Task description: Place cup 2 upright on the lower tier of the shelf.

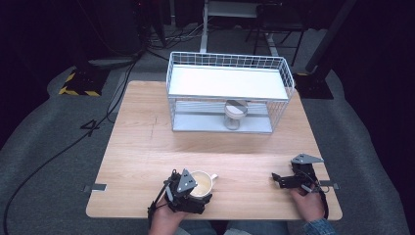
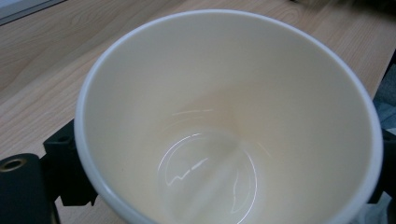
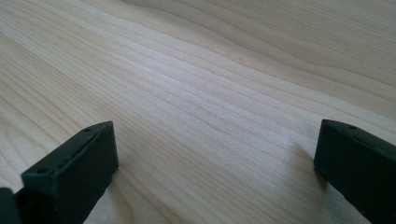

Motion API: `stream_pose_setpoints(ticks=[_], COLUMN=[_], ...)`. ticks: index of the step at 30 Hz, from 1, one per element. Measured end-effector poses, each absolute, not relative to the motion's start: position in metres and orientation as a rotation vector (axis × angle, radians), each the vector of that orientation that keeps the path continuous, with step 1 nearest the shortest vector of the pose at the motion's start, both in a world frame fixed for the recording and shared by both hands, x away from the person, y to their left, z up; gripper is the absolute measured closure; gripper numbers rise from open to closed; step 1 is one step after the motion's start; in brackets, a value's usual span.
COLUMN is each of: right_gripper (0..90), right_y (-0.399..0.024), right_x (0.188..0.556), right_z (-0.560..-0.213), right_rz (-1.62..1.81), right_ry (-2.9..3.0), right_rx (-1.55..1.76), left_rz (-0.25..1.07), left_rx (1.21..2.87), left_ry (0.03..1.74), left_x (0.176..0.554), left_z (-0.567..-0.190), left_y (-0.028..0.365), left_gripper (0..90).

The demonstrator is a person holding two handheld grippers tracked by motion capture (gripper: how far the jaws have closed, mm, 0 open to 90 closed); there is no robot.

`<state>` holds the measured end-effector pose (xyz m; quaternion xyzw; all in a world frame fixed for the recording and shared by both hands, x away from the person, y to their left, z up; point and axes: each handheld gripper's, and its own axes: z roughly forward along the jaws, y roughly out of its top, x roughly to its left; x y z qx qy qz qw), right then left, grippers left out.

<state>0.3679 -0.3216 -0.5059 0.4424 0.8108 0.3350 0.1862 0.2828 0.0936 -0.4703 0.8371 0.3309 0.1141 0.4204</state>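
- L gripper sat at worktop near edge; jaws clamped round cream mug, empty, upright
- R gripper low over bare wood; jaws wide, holding nothing
- Mug looked glazed ceramic: stiff, slick, breakable; grip body, not handle

The table is pale wood with fine, wavy grain lines, and the mug on it is glossy cream inside with a whiter rim. The wire rack is white with a grid-mesh wall and flat white shelves, and the jar under its upper shelf looks clear with a pale lid. Both the left gripper and right gripper are black with a grey plate on top, the floor is grey carpet, and a stand base at the back left carries yellow-and-black hazard stripes.
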Motion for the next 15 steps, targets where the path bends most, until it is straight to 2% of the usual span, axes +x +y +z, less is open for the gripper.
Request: stream_pose_setpoints(ticks=[15], right_gripper=[0.0], right_y=[-0.321], right_x=[0.368], right_z=[-0.506], right_rz=[0.943], right_ry=[2.278], right_rx=[1.251], left_rz=[0.283], left_rx=[2.059], left_ry=[0.836], left_x=[0.291], left_z=[-0.446], left_y=[0.105], left_gripper=[9.3])
